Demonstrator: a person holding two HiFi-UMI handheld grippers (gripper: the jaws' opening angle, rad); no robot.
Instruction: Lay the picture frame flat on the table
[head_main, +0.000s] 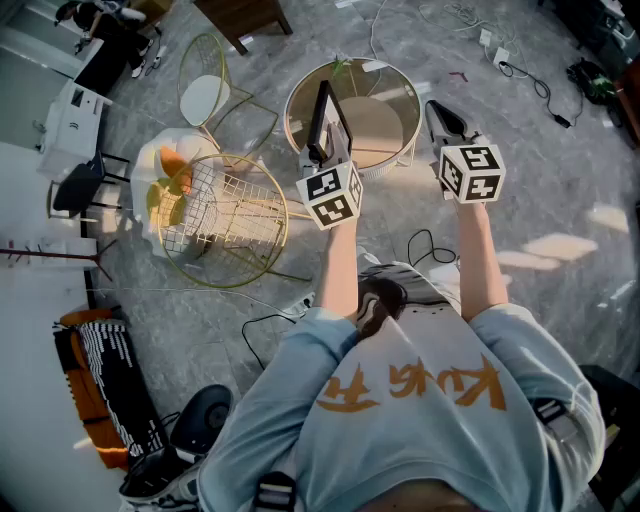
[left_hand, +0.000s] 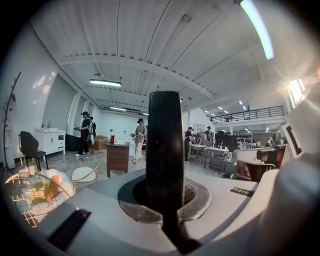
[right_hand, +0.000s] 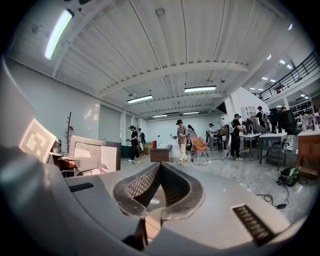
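Observation:
The picture frame (head_main: 325, 118) is dark and stands upright, edge-on, over the round glass-topped table (head_main: 400, 140). My left gripper (head_main: 322, 152) is shut on its lower edge. In the left gripper view the frame (left_hand: 165, 145) rises as a black bar between the two pads (left_hand: 200, 197). My right gripper (head_main: 437, 110) hangs over the table's right rim, apart from the frame. Its jaws (right_hand: 159, 166) meet at the tips with nothing between them. The right gripper view shows the frame's pale back (right_hand: 92, 152) at the left.
A gold wire chair (head_main: 225, 225) with a white and orange cushion (head_main: 165, 180) stands left of the table, a second wire chair (head_main: 205, 85) behind it. Cables (head_main: 430, 245) trail over the grey floor. People stand far off in the hall (left_hand: 85, 132).

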